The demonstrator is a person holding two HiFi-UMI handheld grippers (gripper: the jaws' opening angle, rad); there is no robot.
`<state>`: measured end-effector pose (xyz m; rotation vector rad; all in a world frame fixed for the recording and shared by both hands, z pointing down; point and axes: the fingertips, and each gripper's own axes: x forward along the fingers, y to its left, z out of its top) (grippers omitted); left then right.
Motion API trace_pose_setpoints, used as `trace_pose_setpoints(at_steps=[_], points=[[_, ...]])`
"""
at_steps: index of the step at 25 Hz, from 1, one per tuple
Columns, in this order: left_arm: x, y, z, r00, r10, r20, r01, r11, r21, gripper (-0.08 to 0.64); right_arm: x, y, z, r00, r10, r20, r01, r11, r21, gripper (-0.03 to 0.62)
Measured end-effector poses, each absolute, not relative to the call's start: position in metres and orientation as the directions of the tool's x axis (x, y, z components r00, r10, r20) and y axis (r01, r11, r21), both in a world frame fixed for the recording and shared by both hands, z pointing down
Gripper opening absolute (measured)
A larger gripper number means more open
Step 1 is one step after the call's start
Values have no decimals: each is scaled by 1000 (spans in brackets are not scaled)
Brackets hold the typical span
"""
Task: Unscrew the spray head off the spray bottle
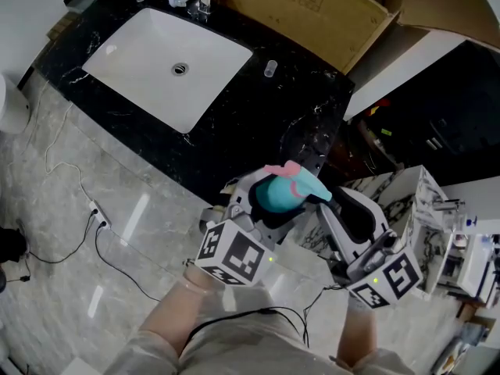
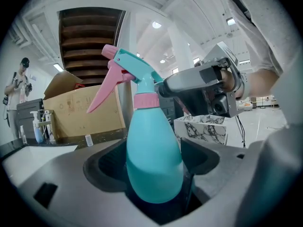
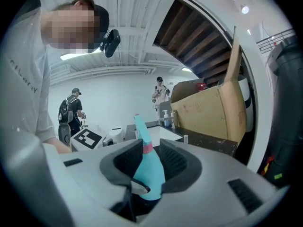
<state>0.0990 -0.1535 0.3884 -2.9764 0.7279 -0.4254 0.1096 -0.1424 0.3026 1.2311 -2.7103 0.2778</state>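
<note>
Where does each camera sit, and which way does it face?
Head view: on the person's head, facing steeply down over the sink; shows the left gripper and right gripper.
Left gripper view: on that gripper, facing along its jaws, shut on the spray bottle.
Right gripper view: on that gripper, facing along its jaws, shut on the spray head; the person's sleeve shows.
Shared: all show the spray bottle and cardboard box.

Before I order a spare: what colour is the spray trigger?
The trigger is pink; left gripper view.
</note>
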Motion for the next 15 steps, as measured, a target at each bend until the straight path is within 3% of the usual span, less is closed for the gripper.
trace_pose_setpoints(at_steps=[9, 15], points=[[96, -154, 389, 845, -472, 253, -467, -880, -86, 364, 97, -122, 289, -679, -714, 172, -733, 673, -102, 26], [98, -152, 389, 838, -479, 260, -470, -877, -101, 364, 96, -130, 296, -644, -744, 177, -765, 636, -107, 5]])
